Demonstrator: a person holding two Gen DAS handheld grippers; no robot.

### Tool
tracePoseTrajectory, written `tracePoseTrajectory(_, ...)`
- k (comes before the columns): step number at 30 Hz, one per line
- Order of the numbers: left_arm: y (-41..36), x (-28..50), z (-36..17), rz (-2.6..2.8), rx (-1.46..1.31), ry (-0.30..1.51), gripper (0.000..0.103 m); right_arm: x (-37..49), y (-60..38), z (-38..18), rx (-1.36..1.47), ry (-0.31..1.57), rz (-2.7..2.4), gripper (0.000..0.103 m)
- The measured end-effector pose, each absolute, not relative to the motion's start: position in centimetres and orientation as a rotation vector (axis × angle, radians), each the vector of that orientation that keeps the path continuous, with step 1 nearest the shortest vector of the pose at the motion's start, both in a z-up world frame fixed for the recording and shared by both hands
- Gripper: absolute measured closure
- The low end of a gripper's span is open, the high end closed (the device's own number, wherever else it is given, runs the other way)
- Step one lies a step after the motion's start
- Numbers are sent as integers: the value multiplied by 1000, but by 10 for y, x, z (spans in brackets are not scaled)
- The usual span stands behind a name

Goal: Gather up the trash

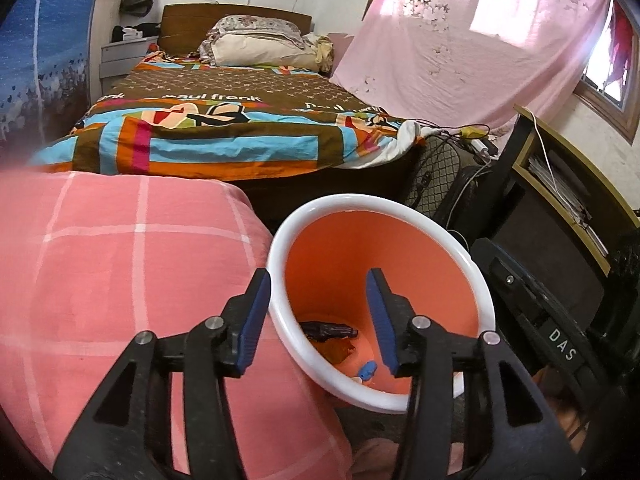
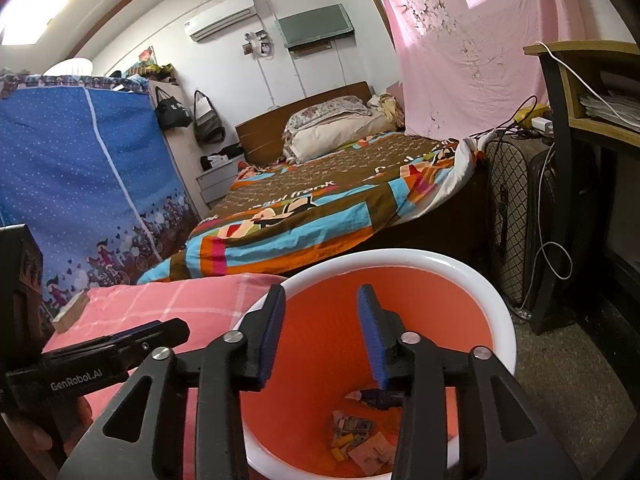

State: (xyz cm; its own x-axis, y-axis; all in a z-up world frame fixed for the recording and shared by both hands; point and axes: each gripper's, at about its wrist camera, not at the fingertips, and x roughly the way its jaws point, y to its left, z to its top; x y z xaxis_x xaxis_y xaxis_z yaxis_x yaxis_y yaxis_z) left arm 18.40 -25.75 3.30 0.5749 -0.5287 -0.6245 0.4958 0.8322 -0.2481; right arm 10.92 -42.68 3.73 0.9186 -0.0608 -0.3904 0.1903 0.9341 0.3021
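Both tools hang over the mouth of the orange wastebasket (image 2: 384, 280), whose white rim sits just beside a pink checked cushion (image 1: 120, 264). The left tool (image 1: 316, 316) has its jaws parted with nothing between them, one finger outside the rim and one inside. The right tool (image 2: 318, 336) is likewise parted and empty, pointing down into the basket. At the bottom lie scraps of paper and wrappers (image 2: 360, 440) and a dark pen-like item (image 2: 378, 398), so some trash is already collected. No loose litter shows on the cushion or the patterned bedspread (image 1: 224, 120), apart from a small wooden block (image 2: 70, 312) on the cushion. Judging from this, a drop looks just done; whether more remains elsewhere cannot be told.
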Motion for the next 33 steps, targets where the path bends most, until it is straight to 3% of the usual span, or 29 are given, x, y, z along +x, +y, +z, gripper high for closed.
tracePoseTrajectory(8, -233, 182, 39, -558, -60, 698, 36, 111, -417, 42, 332, 373, -126, 56)
tracePoseTrajectory(10, -228, 182, 40, -542, -61, 686, 32, 111, -415, 44, 326, 365, -130, 50)
tracePoseTrajectory(12, -222, 182, 42, -528, -66, 674, 28, 110, -413, 45, 326, 352, -130, 34)
tracePoseTrajectory(16, -211, 181, 45, -501, -77, 645, 20, 109, -410, 48, 320, 337, -127, 28)
tracePoseTrajectory(19, -203, 178, 47, -481, -79, 614, 11, 108, -406, 48, 313, 331, -134, 17)
tracePoseTrajectory(21, -198, 175, 49, -466, -78, 589, 0, 109, -405, 48, 315, 331, -137, 10)
tracePoseTrajectory(24, -190, 171, 51, -442, -87, 550, 0, 110, -404, 48, 317, 327, -142, 0)
tracePoseTrajectory(33, -170, 169, 50, -399, -86, 532, 0, 108, -393, 47, 306, 312, -124, 0)
